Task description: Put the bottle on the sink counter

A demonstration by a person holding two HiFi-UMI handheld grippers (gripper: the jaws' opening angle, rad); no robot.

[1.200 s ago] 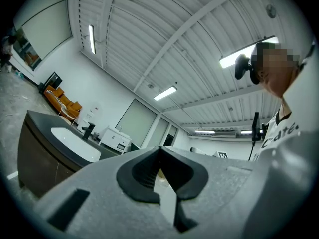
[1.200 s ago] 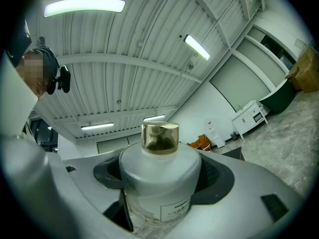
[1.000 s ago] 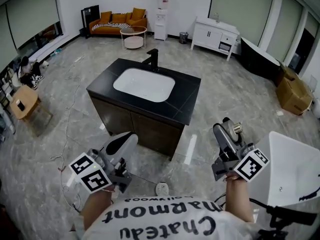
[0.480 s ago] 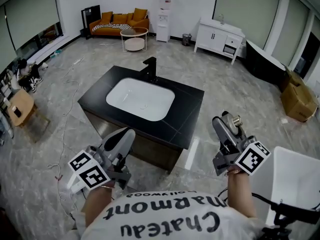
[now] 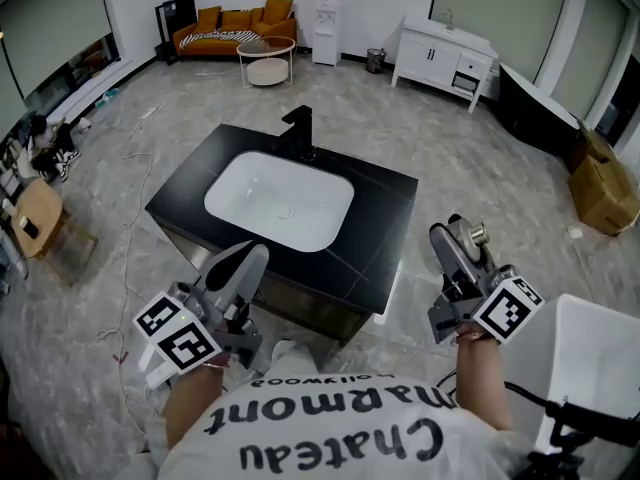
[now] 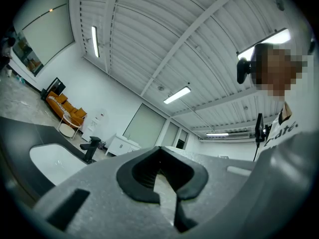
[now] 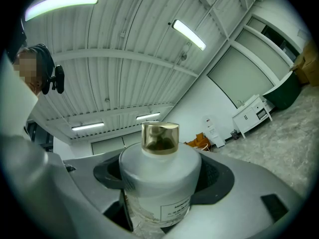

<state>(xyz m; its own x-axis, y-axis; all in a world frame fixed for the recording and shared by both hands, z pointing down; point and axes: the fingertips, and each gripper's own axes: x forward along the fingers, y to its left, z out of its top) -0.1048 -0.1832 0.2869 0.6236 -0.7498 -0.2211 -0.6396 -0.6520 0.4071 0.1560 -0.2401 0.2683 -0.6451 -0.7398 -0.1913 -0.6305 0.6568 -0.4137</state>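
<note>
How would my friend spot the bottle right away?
Start at the black sink counter in the middle of the room. Right of it, the right gripper is shut on the bottle. It is round and white with a shiny gold cap, unlike anything nearby.

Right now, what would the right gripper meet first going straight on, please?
Probably nothing: the right gripper, holding the bottle, tilts up toward open ceiling; its way looks free.

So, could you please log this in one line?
right hand-held gripper: shut on bottle | left hand-held gripper: shut, empty | sink counter: ahead
</note>
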